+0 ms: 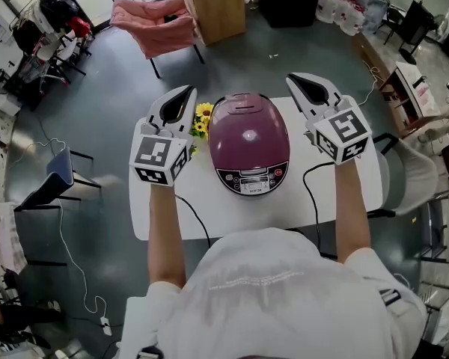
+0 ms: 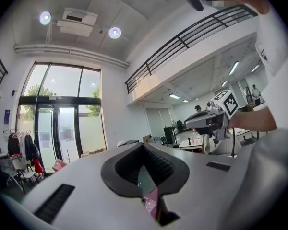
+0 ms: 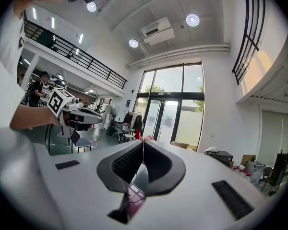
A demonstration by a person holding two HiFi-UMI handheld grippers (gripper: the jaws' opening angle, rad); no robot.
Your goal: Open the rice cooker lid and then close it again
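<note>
A maroon rice cooker stands on the small white table, its lid down and its control panel facing me. My left gripper is held up to the left of the cooker, apart from it, with its jaws shut and nothing between them. My right gripper is at the same height on the cooker's right, also shut and empty. Both point level and away from me. The left gripper view shows its own shut jaws and the right gripper. The right gripper view shows its shut jaws and the left gripper.
Yellow flowers sit on the table by the cooker's left side. A black cable runs off the table's front. A chair stands left of the table, another at the right. A pink-draped stand and a cardboard box are beyond.
</note>
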